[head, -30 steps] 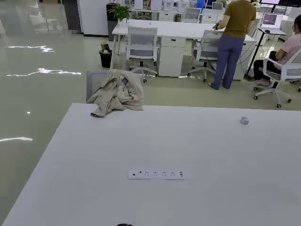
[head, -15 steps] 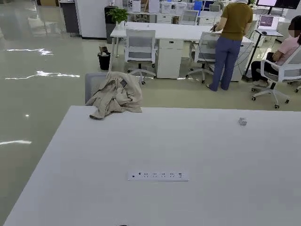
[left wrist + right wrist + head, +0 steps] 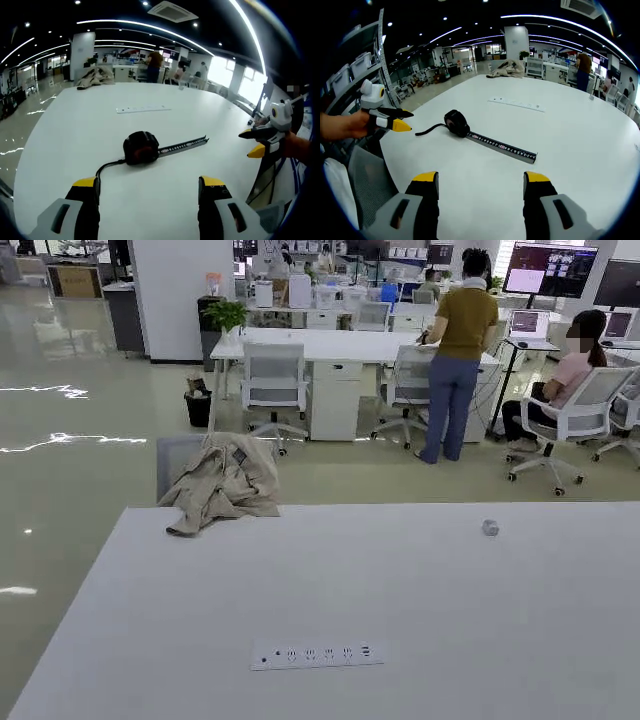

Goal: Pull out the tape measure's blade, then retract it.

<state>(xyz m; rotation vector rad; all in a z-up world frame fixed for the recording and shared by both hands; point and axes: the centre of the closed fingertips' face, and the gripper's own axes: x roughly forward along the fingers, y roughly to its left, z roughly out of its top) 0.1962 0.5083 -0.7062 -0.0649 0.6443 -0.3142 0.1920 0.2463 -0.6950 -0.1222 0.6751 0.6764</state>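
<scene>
White counter (image 3: 450,620) runs across the head view. On it are a power strip (image 3: 316,654) lying flat toward the near side and a small grey lump (image 3: 490,528) far off to the right. A beige jacket (image 3: 222,483) is slung over a chair at the far edge.

From the left gripper view, the left gripper (image 3: 149,182) sits low over the counter, its yellow-tipped fingers (image 3: 86,182) spread wide with nothing between them. Ahead lies the black tape measure (image 3: 141,147), resting on the counter. Its blade (image 3: 182,146) is drawn out partway and lies flat toward the right, while a black strap (image 3: 107,166) trails back toward the near finger. The right gripper (image 3: 251,143) is off by the counter's edge, held in a hand and well apart from the tape.

From the right gripper view, the right gripper (image 3: 481,177) is likewise released and empty, with the blade's free end lying nearer to it than the case does. The left gripper is over at the left, apart from the case.

With the blade already out, retracting looks like the step left. A sound way is to pin the case with the left fingers — squarely across its body, not on the strap. The right fingers could then pinch the blade near its end and walk it back slowly, so it does not whip, kink or drag the case across the smooth counter.
</scene>
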